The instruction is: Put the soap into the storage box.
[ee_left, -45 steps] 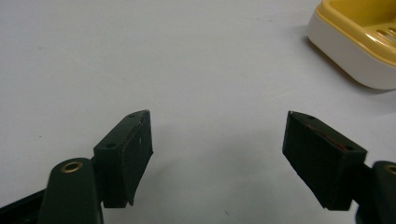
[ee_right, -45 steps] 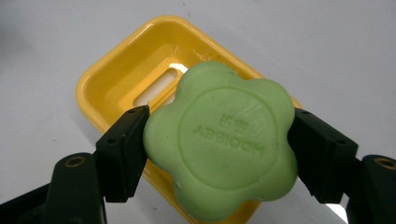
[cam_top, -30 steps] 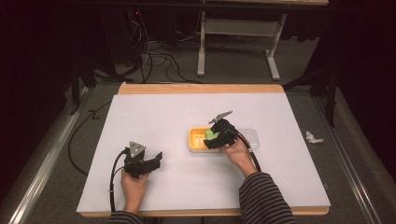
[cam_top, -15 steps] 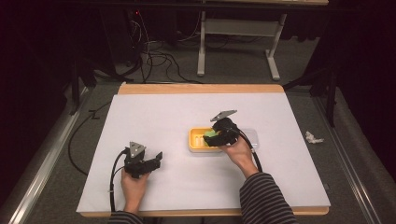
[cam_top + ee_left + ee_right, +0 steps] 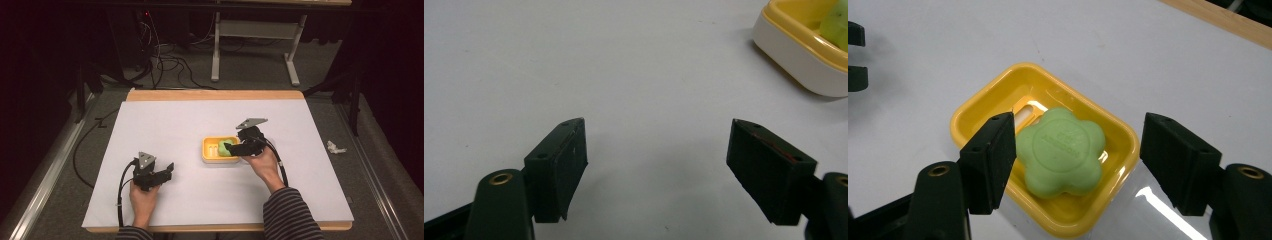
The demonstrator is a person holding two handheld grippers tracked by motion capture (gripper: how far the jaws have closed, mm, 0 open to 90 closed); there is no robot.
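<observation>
A green flower-shaped soap (image 5: 1060, 150) lies in a yellow soap dish (image 5: 973, 112) at the middle of the white table. In the high view the soap (image 5: 223, 146) shows at the right end of the dish (image 5: 209, 150). My right gripper (image 5: 1078, 122) hovers over it, open. Its jaws have just been closing, and the soap sits between and below them. The left jaw overlaps the soap's edge and the right jaw stands well apart. My left gripper (image 5: 656, 125) rests open over bare table with nothing between its jaws, to the left of the dish (image 5: 794, 55).
The white table top (image 5: 175, 120) has a wooden edge at the far and near sides. A crumpled white scrap (image 5: 334, 147) lies on the floor to the right. Cables and a desk frame (image 5: 250, 45) stand beyond the far edge.
My right gripper has drawn a little up and to the right from the dish, its jaws narrower. The soap stays in the dish. The left gripper has not moved.
</observation>
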